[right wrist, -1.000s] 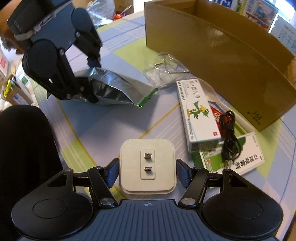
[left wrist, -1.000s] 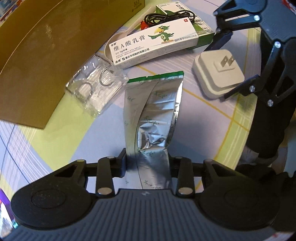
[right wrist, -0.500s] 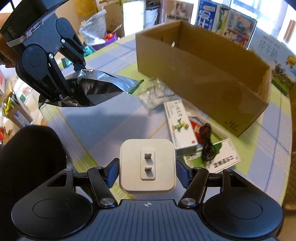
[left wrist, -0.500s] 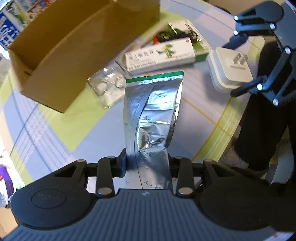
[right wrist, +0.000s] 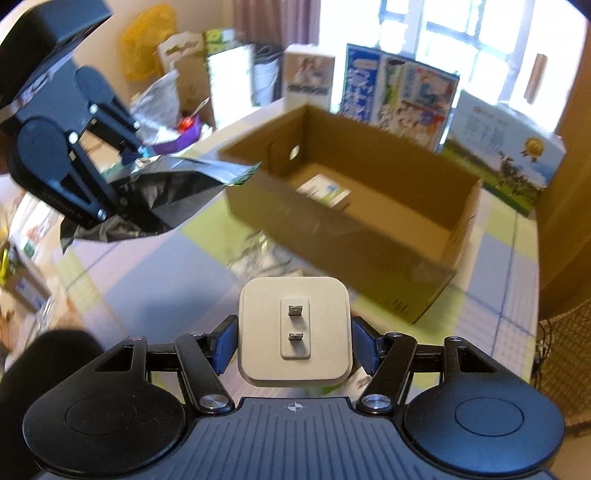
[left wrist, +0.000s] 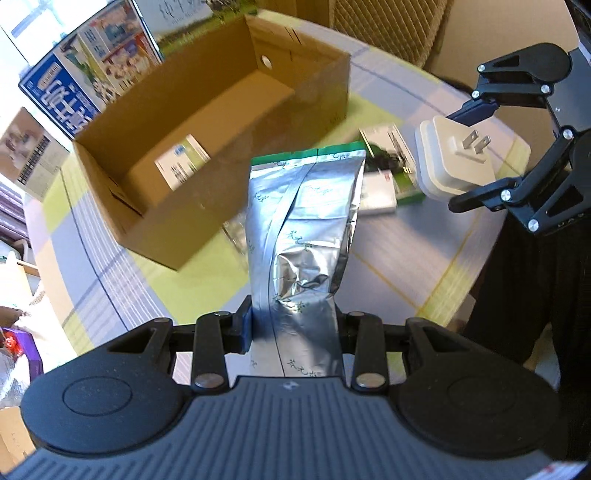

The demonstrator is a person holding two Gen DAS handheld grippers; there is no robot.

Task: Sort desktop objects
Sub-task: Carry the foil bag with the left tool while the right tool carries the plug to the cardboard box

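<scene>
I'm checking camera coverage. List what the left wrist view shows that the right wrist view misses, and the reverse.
Left wrist only: the boxes left on the table beyond the foil pouch, which the left gripper holds.
Right wrist only: the window.
Both: the cardboard box with a packet inside, the pouch, and the charger plug held in the right gripper.

Cardboard box [right wrist: 369, 221] on table [right wrist: 147, 288]; small carton [right wrist: 323, 191] inside; cartons [right wrist: 399, 92] behind box.

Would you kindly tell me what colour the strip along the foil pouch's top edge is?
Green, on the silver foil pouch; the left wrist view shows it best.
</scene>
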